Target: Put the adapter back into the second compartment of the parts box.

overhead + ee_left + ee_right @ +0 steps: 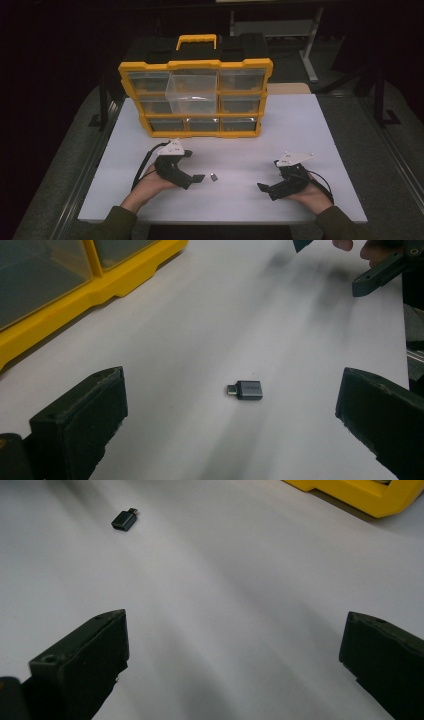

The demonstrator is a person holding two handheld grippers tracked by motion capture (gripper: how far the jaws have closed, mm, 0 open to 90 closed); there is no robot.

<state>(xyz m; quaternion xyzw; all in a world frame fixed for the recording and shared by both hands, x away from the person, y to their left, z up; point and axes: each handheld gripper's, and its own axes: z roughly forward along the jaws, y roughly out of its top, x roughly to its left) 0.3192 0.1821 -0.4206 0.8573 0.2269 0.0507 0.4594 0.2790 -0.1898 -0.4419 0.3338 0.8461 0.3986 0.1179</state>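
From above, the small dark grey metal adapter on my white table is too tiny to make out. The yellow plastic organiser with clear drawers is cut off by my left gripper view's edge. Its drawers' contents are too dim to tell.

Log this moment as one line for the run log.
left claw open, facing adapter | right claw open, apart | organizer behind
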